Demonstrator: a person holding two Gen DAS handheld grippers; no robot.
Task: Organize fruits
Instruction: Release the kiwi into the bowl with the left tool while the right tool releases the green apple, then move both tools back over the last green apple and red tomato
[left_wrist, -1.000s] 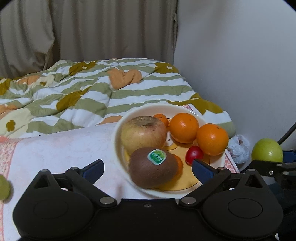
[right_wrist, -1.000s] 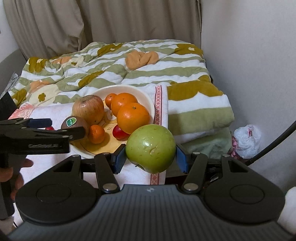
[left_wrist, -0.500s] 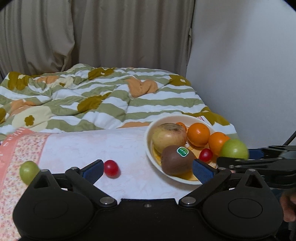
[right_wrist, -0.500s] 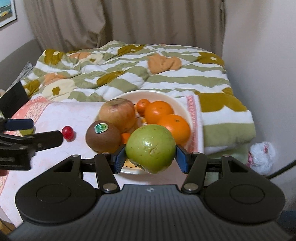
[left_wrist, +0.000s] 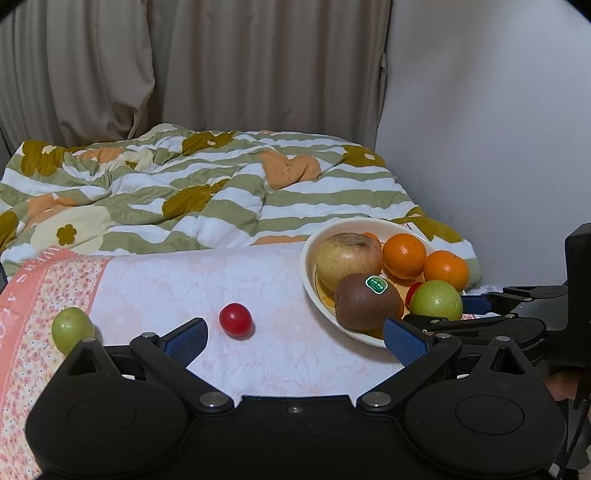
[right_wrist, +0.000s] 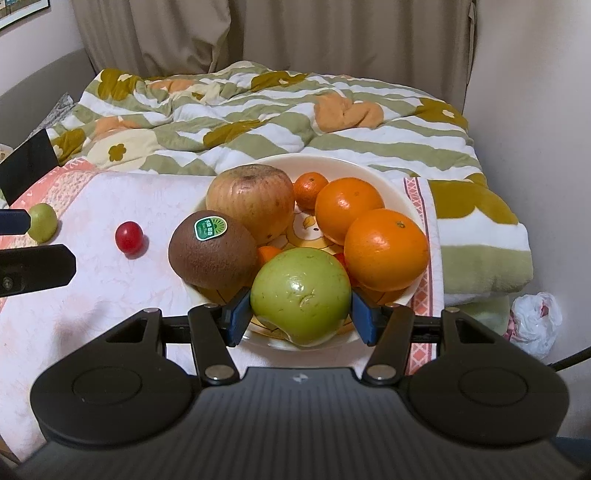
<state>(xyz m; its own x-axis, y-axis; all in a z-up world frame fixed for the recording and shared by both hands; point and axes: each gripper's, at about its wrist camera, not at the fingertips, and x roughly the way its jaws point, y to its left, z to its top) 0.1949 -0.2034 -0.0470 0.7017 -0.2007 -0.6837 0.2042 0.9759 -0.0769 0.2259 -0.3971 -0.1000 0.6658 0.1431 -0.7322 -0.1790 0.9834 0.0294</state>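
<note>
Resting on the pale floral-cloth-covered counter (left_wrist: 258, 280) at far left is a small green round fruit (left_wrist: 72, 329), then a small red cherry tomato (left_wrist: 235, 320) just ahead of the black left gripper (left_wrist: 293, 341), its blue-padded jaws spread and empty. To the right, the black right gripper (right_wrist: 300, 314) pinches a large green apple (right_wrist: 301, 295) over the near rim of the cream ceramic bowl (right_wrist: 369, 168), beside a stickered brown kiwi (right_wrist: 212, 249) and two oranges (right_wrist: 386, 247).
</note>
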